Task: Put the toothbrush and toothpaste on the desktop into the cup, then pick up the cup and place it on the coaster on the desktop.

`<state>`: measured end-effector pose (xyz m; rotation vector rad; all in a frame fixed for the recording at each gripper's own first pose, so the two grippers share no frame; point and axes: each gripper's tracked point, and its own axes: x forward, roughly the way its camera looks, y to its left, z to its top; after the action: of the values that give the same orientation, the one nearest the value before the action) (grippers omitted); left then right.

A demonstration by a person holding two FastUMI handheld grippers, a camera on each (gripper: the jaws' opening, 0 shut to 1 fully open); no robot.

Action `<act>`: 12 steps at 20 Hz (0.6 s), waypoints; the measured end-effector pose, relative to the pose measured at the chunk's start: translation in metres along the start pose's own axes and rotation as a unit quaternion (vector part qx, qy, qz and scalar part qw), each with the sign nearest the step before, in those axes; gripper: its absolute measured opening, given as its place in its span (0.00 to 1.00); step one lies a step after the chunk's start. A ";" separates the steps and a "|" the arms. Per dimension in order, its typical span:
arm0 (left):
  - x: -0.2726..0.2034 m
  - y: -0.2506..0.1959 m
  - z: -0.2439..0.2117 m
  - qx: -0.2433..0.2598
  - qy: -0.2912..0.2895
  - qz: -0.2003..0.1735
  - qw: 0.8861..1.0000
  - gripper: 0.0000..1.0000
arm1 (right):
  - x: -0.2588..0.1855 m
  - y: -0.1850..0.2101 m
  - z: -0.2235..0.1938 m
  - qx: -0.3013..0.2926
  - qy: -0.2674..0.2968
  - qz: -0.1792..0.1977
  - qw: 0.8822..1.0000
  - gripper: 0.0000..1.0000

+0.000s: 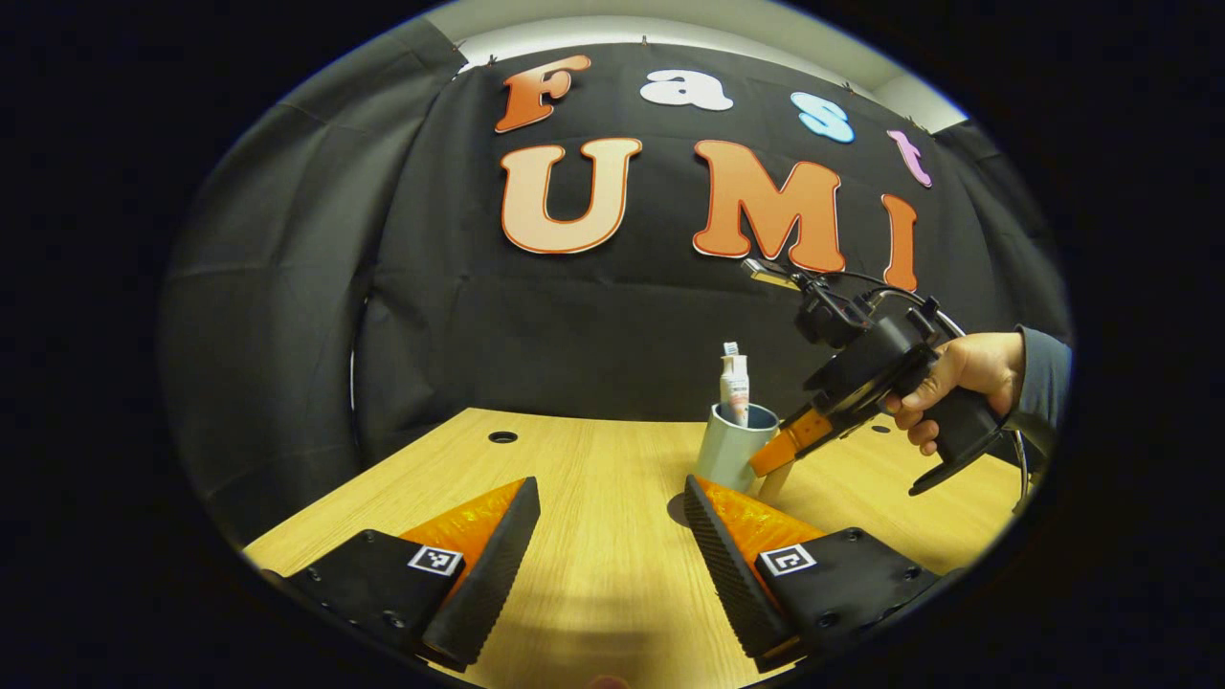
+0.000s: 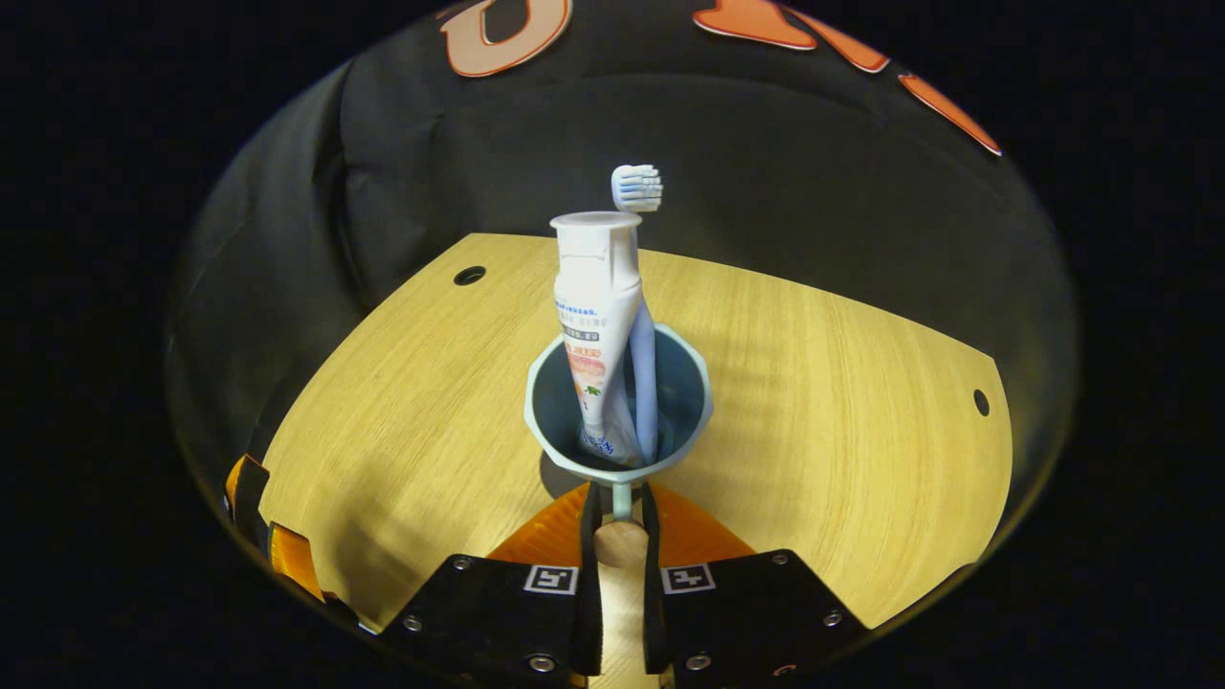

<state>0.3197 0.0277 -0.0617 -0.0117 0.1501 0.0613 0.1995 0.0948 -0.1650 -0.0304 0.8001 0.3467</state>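
We see the cup (image 2: 619, 402) standing on the bench (image 2: 842, 402), with the toothpaste (image 2: 589, 325) and toothbrush (image 2: 641, 316) upright inside it, toothbrush behind. The right tongs (image 2: 620, 512) sit just before the cup, at its handle; the left tongs (image 1: 612, 536) lie well apart.

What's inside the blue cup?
Standing in the pale blue plastic cup are a white toothpaste tube, cap up, and a light blue toothbrush, white bristles on top. Their bottom ends hide part of the cup's floor.

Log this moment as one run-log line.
toothbrush, toothpaste: in cup | right tool: shut on cup handle | left tool: open, idle | coaster placement: pending
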 end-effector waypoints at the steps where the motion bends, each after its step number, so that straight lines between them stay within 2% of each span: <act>1: -0.002 0.004 -0.002 -0.001 0.001 0.004 1.000 0.97 | 0.000 -0.001 0.000 -0.005 0.004 0.000 1.000 0.17; 8: -0.005 0.017 -0.007 0.000 0.005 0.015 1.000 0.97 | -0.004 -0.004 0.000 -0.016 0.024 -0.015 0.999 0.17; 12: -0.004 0.013 -0.012 -0.007 0.011 0.012 1.000 0.97 | -0.008 -0.004 0.003 -0.015 0.037 -0.010 0.999 0.17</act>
<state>0.3131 0.0406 -0.0736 -0.0250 0.1718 0.0870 0.1974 0.0895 -0.1574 -0.0796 0.8673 0.3404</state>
